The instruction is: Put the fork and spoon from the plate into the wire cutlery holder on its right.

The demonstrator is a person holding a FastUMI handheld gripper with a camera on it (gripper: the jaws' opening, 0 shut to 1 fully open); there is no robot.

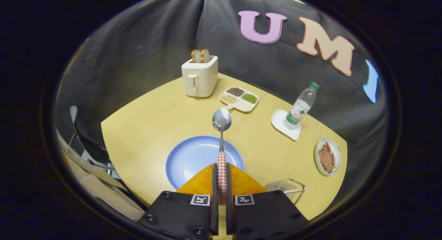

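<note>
Spoon lifted clear of the plate, held in the gripper; transfer to the holder not yet made.

The gripper [222, 179] is seen closed on the spoon [221, 122]: both fingers [203, 183] are pressed against the red-and-white checked handle, and the bowl is carried out ahead of the fingertips, above the far rim of the blue plate [188, 157]. No cutlery is seen on the visible part of the plate. The wire cutlery holder [287, 189] stands on the table [145, 129] just to the right of the fingers; its contents cannot be made out, so whether the fork is already inside cannot be told. By judgement, 1 of the 2 items is in hand and about halfway through its move: a swing to the right and a release over the holder are left.
</note>
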